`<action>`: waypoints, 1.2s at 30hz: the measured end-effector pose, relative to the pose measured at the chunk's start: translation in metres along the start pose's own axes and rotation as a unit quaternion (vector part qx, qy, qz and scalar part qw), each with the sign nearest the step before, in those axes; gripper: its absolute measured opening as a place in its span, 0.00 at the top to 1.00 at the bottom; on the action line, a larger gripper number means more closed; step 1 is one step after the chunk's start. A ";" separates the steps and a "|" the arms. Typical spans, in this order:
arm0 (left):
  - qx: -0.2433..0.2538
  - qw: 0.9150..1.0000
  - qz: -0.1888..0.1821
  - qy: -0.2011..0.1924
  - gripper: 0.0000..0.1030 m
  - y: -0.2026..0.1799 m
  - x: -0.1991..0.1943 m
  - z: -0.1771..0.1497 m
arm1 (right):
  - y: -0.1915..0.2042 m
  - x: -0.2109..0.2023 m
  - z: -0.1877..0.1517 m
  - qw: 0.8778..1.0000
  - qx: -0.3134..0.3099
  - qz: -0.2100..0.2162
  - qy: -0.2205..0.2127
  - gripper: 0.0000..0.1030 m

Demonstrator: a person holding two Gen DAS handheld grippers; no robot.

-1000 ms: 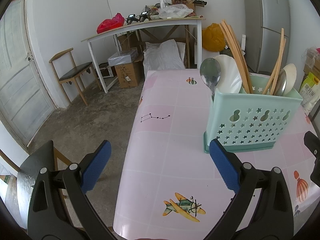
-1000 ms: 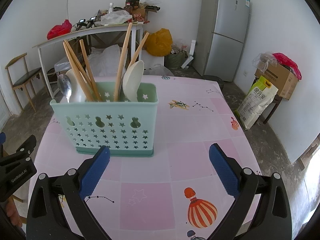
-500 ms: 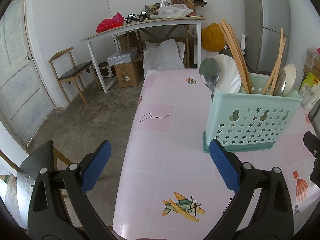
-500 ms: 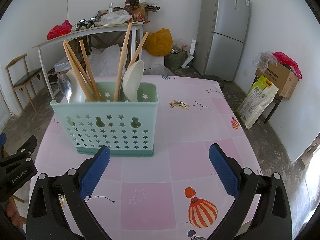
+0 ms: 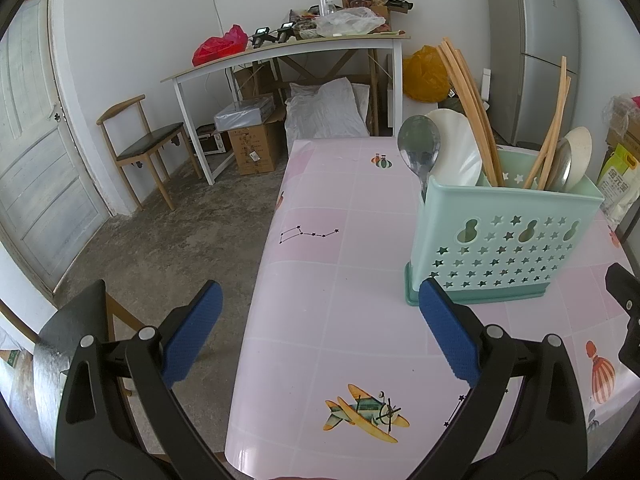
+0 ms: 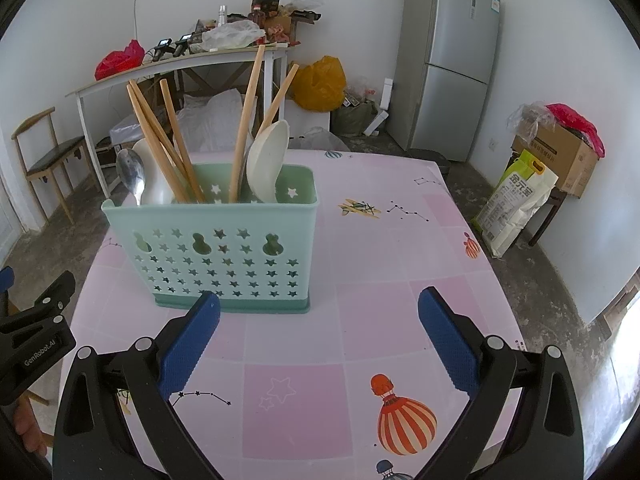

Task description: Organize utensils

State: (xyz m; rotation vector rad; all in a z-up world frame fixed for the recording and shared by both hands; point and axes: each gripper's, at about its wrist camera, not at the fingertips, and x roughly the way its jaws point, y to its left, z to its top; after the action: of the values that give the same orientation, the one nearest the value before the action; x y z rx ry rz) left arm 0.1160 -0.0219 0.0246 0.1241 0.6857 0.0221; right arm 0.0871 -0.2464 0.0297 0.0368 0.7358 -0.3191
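Observation:
A mint-green utensil holder (image 5: 504, 240) (image 6: 224, 256) with star cut-outs stands on the pink table (image 5: 320, 280) (image 6: 360, 280). It holds wooden chopsticks (image 6: 160, 140) (image 5: 468, 108), a metal spoon (image 5: 418, 148) (image 6: 131, 172) and white ceramic spoons (image 6: 267, 160) (image 5: 456, 148). My left gripper (image 5: 320, 336) hangs open at the table's near left edge, left of the holder, nothing between its fingers. My right gripper (image 6: 320, 336) is open and empty, just in front of the holder's right end. The left gripper's body (image 6: 32, 340) shows at the right wrist view's left edge.
The table's left edge drops to a concrete floor (image 5: 160, 248). A wooden chair (image 5: 148, 148), a cluttered white side table (image 5: 288, 52) with boxes beneath, a fridge (image 6: 452, 60), a yellow bag (image 6: 320, 84) and a sack (image 6: 516, 200) by a cardboard box stand around.

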 end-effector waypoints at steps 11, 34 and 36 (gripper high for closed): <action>0.000 1.000 -0.001 0.000 0.08 -0.001 0.001 0.000 | 0.001 -0.001 0.001 1.000 0.001 0.002 -0.001 0.06; 0.002 1.000 -0.001 0.000 0.08 -0.002 0.002 0.001 | 0.003 -0.001 0.003 1.000 0.003 0.005 -0.001 0.06; 0.002 1.000 -0.001 0.001 0.08 -0.002 0.003 0.000 | 0.004 -0.001 0.003 1.000 0.003 0.005 -0.001 0.06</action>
State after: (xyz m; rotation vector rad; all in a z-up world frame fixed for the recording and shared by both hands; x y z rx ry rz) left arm 0.1184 -0.0235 0.0229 0.1263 0.6872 0.0190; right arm 0.0891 -0.2426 0.0323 0.0463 0.7329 -0.3116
